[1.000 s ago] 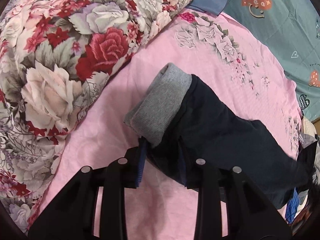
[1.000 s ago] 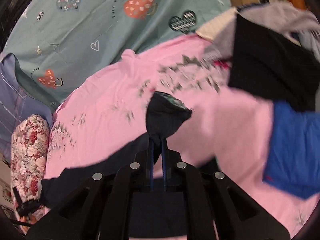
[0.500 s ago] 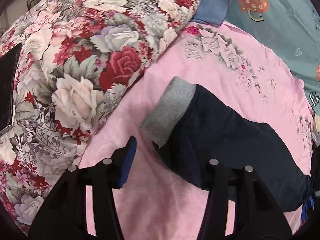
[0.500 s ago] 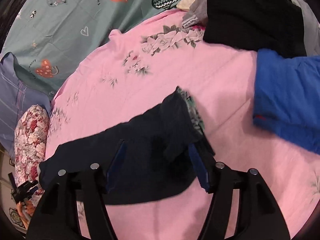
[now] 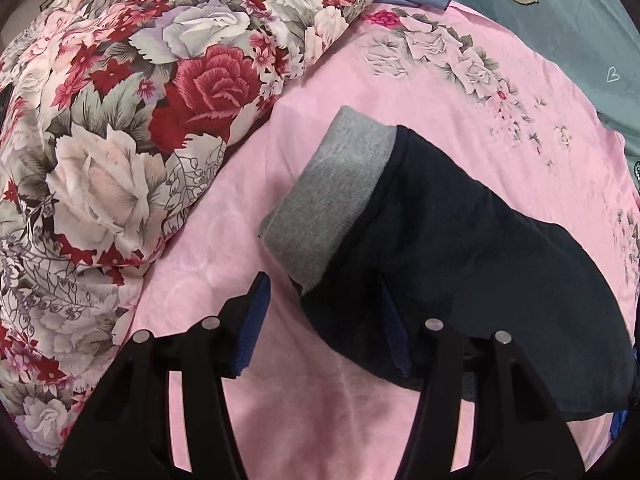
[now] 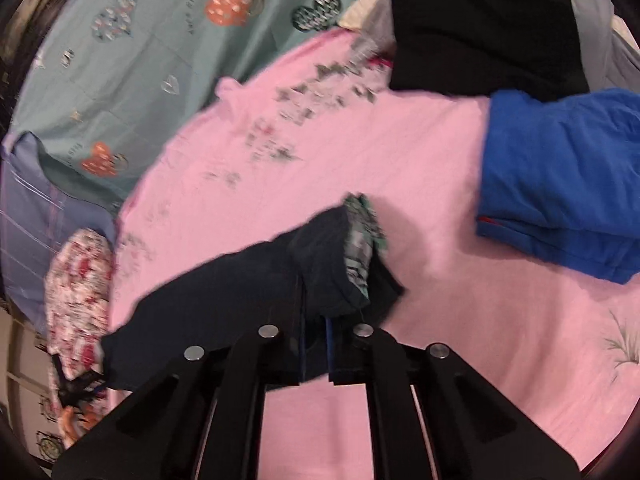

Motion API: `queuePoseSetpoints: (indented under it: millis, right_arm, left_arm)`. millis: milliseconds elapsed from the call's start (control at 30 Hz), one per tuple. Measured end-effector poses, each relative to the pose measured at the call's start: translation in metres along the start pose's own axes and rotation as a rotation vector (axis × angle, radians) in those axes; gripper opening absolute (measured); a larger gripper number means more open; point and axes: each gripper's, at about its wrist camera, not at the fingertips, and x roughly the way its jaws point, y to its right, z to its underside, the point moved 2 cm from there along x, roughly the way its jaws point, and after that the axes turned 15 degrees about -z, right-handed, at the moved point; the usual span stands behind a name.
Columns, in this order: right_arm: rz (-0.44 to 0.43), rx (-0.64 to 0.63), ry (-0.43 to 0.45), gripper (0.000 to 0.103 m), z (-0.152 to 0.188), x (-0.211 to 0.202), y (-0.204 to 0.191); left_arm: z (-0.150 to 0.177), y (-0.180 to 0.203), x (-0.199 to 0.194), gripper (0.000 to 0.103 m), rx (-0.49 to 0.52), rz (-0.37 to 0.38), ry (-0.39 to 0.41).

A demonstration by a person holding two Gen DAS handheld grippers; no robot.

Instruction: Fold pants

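Grey cuff (image 5: 332,200) seen only in left view; blue garment (image 6: 560,184) only in right. Left tool (image 5: 324,320) half-spread, nothing gripped; right tool (image 6: 316,344) just closed, pants (image 6: 320,272) pinched.

A: Where is open room found on the pink floral bedsheet (image 5: 360,92)?

B: A bare strip is seen between the bulky rose-patterned quilt (image 5: 120,140) and the dark navy pants with the grey ribbed cuff (image 5: 460,240). More open sheet is seen beyond the waistband end of the pants (image 6: 248,280).

A: What is blocked?

B: One side is walled off by the quilt. The far edge is bordered by the teal heart-printed cover (image 6: 140,40). Another side is crowded by a folded bright blue garment (image 6: 560,184) and a black folded garment (image 6: 480,32).
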Motion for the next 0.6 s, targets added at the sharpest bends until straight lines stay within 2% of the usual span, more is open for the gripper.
queuePoseSetpoints:
  millis: [33,67,200,333,400,467,600]
  right_arm:
    - [0.044,-0.005,-0.036,0.032,0.004,0.009,0.010]
    - [0.138,-0.001,-0.094,0.053,0.010,0.021,0.023]
    - [0.159,-0.042,-0.068,0.056,0.009,0.008,0.017]
    - [0.267,-0.184,0.091,0.058,-0.004,-0.017,-0.018]
    - [0.199,-0.229,0.063,0.058,-0.001,-0.009,-0.038]
    - [0.101,-0.322,-0.031,0.058,0.017,0.014,-0.068]
    - [-0.017,-0.543,-0.229,0.058,0.067,0.072,-0.130]
  left_arm:
    - [0.000,0.000,0.000,0.056,0.001,0.000,-0.001]
    - [0.000,-0.001,-0.001,0.056,0.002,0.001,-0.001]
    - [0.002,-0.005,-0.014,0.055,0.014,-0.007,0.034]
    - [0.010,-0.006,-0.036,0.059,0.038,0.015,0.092]
    - [0.015,-0.003,-0.045,0.062,0.051,0.032,0.109]
    - [0.024,0.005,-0.052,0.065,0.069,0.063,0.119]
    - [0.040,0.027,-0.053,0.066,0.134,0.109,0.089]
